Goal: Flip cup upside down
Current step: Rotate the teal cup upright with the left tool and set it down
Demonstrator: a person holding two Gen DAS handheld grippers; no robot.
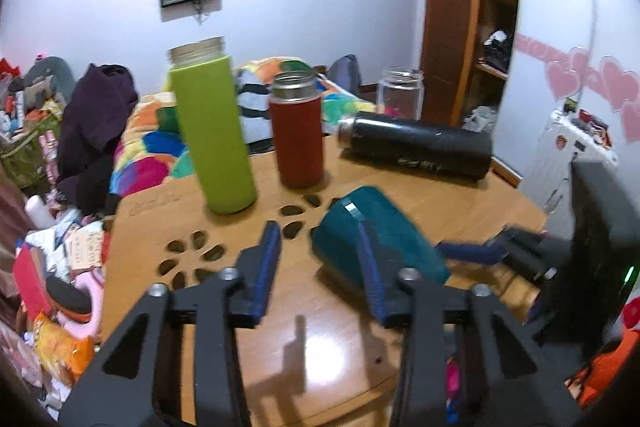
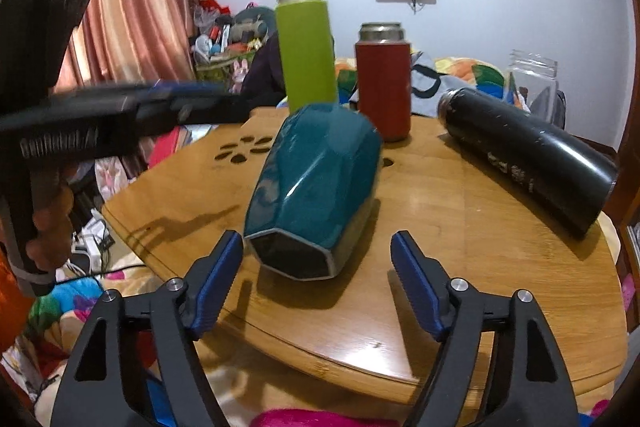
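Note:
A teal faceted cup (image 2: 316,183) lies on its side on the round wooden table (image 2: 460,227), one end facing my right gripper. It also shows in the left wrist view (image 1: 384,239). My right gripper (image 2: 320,251) is open, its blue pads either side of the cup's near end, not touching. My left gripper (image 1: 320,239) is open, its right finger (image 1: 368,263) in front of the cup; whether it touches I cannot tell. The left gripper shows blurred in the right wrist view (image 2: 168,103).
A green bottle (image 1: 212,131) and a red flask (image 1: 298,131) stand upright behind the cup. A black flask (image 1: 416,147) lies on its side at the right. A clear jar (image 1: 400,93) stands at the back. Clutter and a bed surround the table.

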